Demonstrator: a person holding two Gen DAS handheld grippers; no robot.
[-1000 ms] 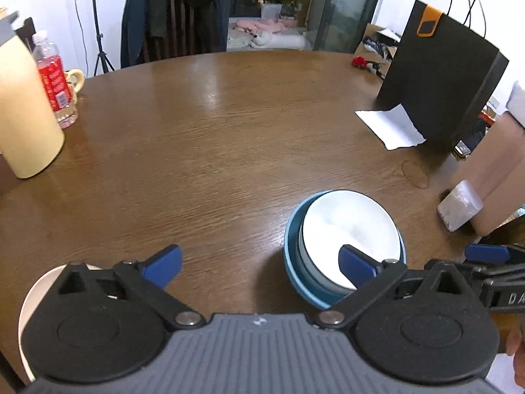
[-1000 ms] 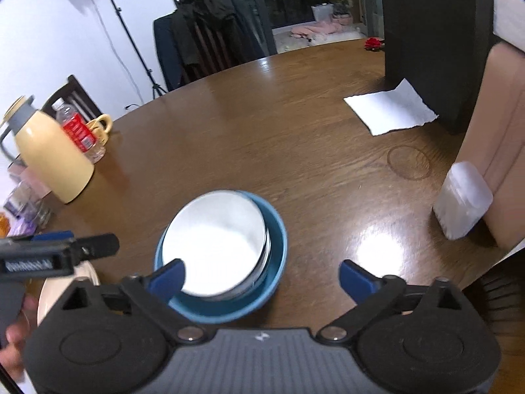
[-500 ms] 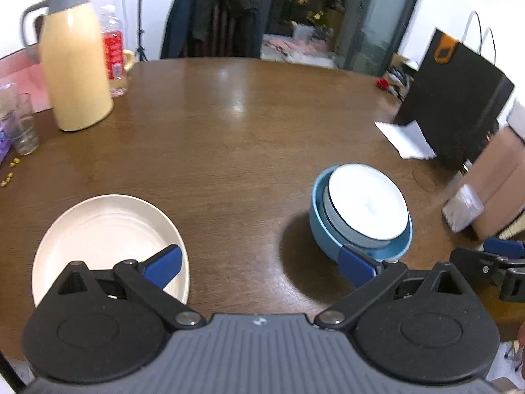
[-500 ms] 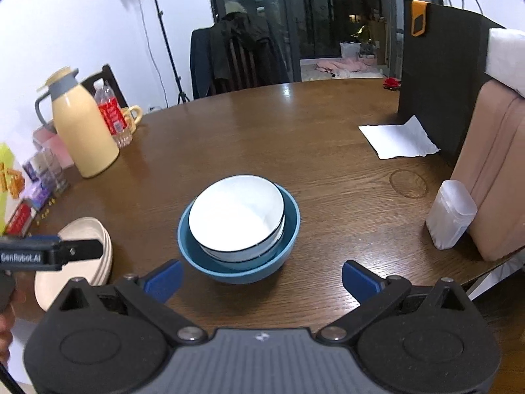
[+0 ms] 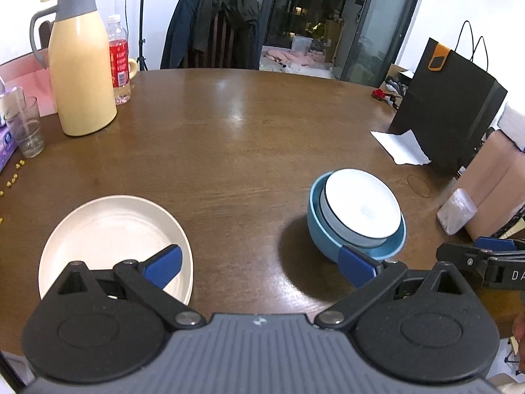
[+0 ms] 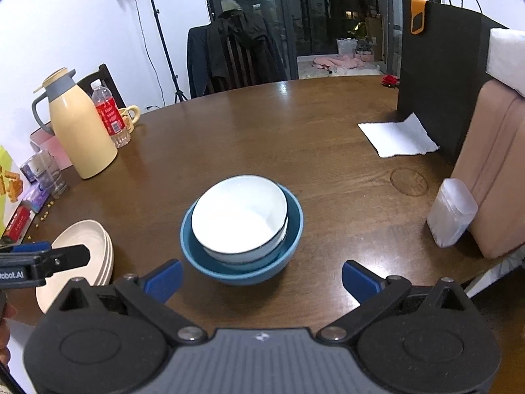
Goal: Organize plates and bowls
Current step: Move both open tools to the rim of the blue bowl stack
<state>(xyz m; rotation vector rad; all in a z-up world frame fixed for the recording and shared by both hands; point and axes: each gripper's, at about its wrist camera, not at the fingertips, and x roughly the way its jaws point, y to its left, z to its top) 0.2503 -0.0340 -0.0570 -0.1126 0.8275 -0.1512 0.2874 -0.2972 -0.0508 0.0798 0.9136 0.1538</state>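
Bowls first: the white bowl [image 6: 239, 216] is nested inside the blue bowl [image 6: 241, 229] near the front edge of the round wooden table [image 5: 229, 124], presumably so the pair takes up one spot instead of two. The cream plates [image 6: 82, 256] are stacked just left of the bowls, again grouped by kind (three rims can be counted from the right wrist view). So the sorting looks basically done, judging by how things sit.

Nothing is held by either tool. The left gripper [image 5: 259, 266] is spread wide, hovering over the near edge of the plates, and the right gripper [image 6: 261, 277] is spread wide too, just short of the bowls.

Relative to the bowls: a yellow jug [image 5: 80, 69], a water bottle [image 5: 118, 59] and a glass [image 5: 24, 128] are parked far left, a white paper [image 5: 400, 146] and a black bag [image 5: 449, 108] far right, with a clear plastic box [image 6: 451, 216] close on the right. Behind the table, a chair [image 5: 216, 32] with jackets draped over it and dark glass doors can be made out.
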